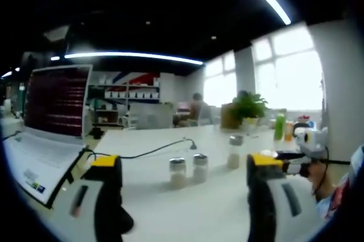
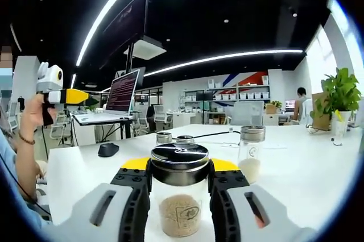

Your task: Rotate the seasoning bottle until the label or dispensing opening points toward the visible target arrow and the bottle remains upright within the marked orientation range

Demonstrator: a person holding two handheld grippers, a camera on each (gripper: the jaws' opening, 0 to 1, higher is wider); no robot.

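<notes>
Right gripper view: the seasoning bottle (image 2: 179,196) is seen upright between the two jaws of the right gripper (image 2: 180,188), which are closed against its glass sides just below the dark metal cap. Pale granules fill the lower part of the bottle, and a faint printed mark is carried on the glass facing the camera. Beyond this bottle on the white table (image 2: 296,179), a second jar (image 2: 250,154) is set to its right and slightly farther off, and two more jar tops (image 2: 173,138) are seen just behind its cap. A black mouse (image 2: 108,149) lies well to the left of the bottle, with a laptop (image 2: 111,103) farther back. The left gripper (image 2: 84,96) is held up in a hand (image 2: 35,114) far to the bottle's left, apart from everything.

In the left gripper view, the left gripper's (image 1: 185,168) jaws stand wide apart with nothing between them. Three jars (image 1: 196,167) stand on the table beyond them; these are possibly the same ones, though blur prevents certainty. A potted plant (image 1: 247,108) is placed behind them.
</notes>
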